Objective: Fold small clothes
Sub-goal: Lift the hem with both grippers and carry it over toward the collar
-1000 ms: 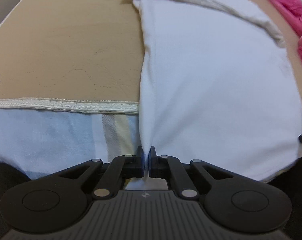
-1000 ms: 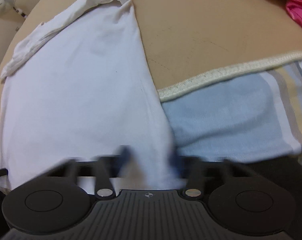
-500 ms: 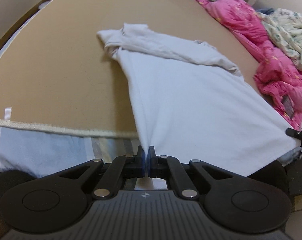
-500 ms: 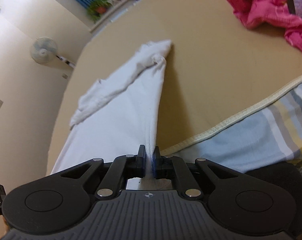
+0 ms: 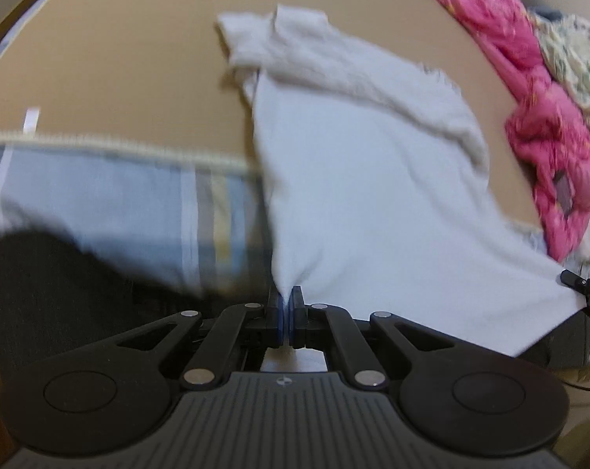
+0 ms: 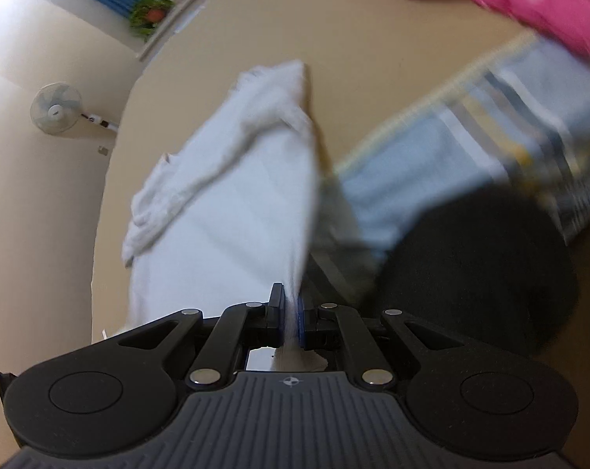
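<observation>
Above the bed [image 5: 99,78] we see both grippers clamped on the white shirt [image 5: 373,195] — left gripper [image 5: 286,305], right gripper [image 6: 291,305] — near hem lifted, far end on the bed.

The left gripper [image 5: 286,300] is clamped on a corner of the white garment [image 5: 373,195], its jaws together on the cloth. From the grip the garment spreads toward 12 and 2 o'clock across the tan bed surface [image 5: 119,78]; its far end is bunched at 12 o'clock. A striped sheet [image 5: 119,211] lies at 9 o'clock. A pink quilt [image 5: 545,148] lies at 2 o'clock.
</observation>
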The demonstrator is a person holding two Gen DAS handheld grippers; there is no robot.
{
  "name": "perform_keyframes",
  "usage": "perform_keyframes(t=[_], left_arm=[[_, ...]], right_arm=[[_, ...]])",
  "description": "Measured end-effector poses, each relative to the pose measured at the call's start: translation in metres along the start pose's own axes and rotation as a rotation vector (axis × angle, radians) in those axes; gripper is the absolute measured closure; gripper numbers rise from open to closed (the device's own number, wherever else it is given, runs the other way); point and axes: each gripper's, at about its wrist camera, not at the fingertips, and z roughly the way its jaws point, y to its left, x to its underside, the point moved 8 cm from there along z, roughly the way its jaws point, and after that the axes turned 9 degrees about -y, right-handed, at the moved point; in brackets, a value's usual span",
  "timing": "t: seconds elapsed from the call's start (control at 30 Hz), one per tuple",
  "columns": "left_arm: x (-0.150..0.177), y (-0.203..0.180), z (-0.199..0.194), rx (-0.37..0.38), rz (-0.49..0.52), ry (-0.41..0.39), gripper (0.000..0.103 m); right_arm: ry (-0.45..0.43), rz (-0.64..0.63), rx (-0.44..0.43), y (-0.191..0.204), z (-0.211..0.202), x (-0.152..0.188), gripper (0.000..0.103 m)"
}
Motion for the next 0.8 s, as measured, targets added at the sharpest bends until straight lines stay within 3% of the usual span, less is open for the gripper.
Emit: perform_keyframes(t=[0.1, 0.23, 0.33, 0.4, 0.43, 0.47, 0.5, 0.57, 0.7, 0.8], left_arm=[[-0.049, -0.004, 0.007, 0.016, -0.011, -0.036, 0.101], [-0.144, -0.007, 0.043, 0.007, -0.028, -0.077, 0.101], [-0.223, 0.003, 0.081, 0.001, -0.126, -0.1, 0.099], [-0.264, 0.02, 0.103, -0.035, -0.23, -0.137, 0.083], [-0.285, 0.032, 0.114, -0.094, -0.269, -0.166, 0.058], [-0.3, 0.043, 0.122, -0.153, -0.303, -0.183, 0.042], [-0.311, 0.054, 0.128, -0.201, -0.333, -0.202, 0.039], [-0.318, 0.065, 0.133, -0.204, -0.356, -0.221, 0.037], [-0.299, 0.065, 0.145, -0.178, -0.236, -0.206, 0.036], [-0.282, 0.047, 0.164, -0.154, -0.101, -0.195, 0.036]], right_arm=[[-0.022, -0.04, -0.03, 0.03, 0.018, -0.043, 0.097], [-0.035, -0.071, -0.054, 0.064, 0.066, -0.118, 0.097], [-0.045, -0.081, -0.021, 0.084, 0.12, -0.174, 0.097], [-0.064, -0.034, 0.03, 0.09, 0.166, -0.213, 0.096], [-0.08, -0.022, 0.07, 0.09, 0.189, -0.231, 0.093], [-0.098, -0.011, 0.11, 0.088, 0.209, -0.245, 0.084], [-0.106, 0.009, 0.135, 0.086, 0.228, -0.254, 0.053], [-0.108, 0.054, 0.139, 0.078, 0.251, -0.264, 0.027], [-0.188, 0.016, 0.036, 0.068, 0.249, -0.254, 0.028], [-0.241, -0.176, 0.033, 0.063, 0.251, -0.242, 0.03]])
